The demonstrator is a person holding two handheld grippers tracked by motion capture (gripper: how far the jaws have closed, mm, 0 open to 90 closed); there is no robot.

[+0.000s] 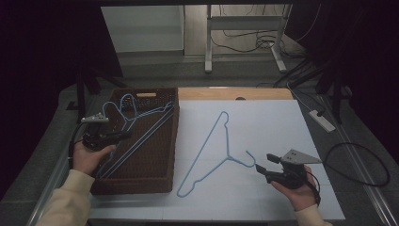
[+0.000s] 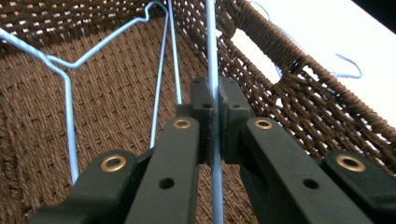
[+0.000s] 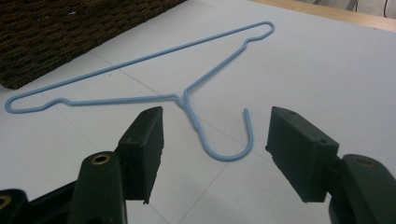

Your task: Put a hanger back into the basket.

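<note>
A light-blue wire hanger [image 1: 229,157] lies flat on the white board, its hook [image 3: 233,151] pointing toward my right gripper [image 1: 263,163]. In the right gripper view that gripper [image 3: 217,126] is open, hovering just short of the hook with nothing between its jaws. In the brown wicker basket [image 1: 160,155] at the left, my left gripper [image 1: 125,135] is shut on the straight wire of another blue hanger [image 1: 141,136]. In the left gripper view the wire [image 2: 212,46] runs up between the closed jaws [image 2: 214,100]. A further blue hanger [image 2: 67,93] rests in the basket.
The basket's woven wall [image 2: 280,56] stands between the left gripper and the white board [image 1: 263,122]. A wooden strip [image 1: 235,93] borders the board's far edge. A white power strip [image 1: 322,120] and cables lie off to the right. A metal stand [image 1: 244,28] is beyond the table.
</note>
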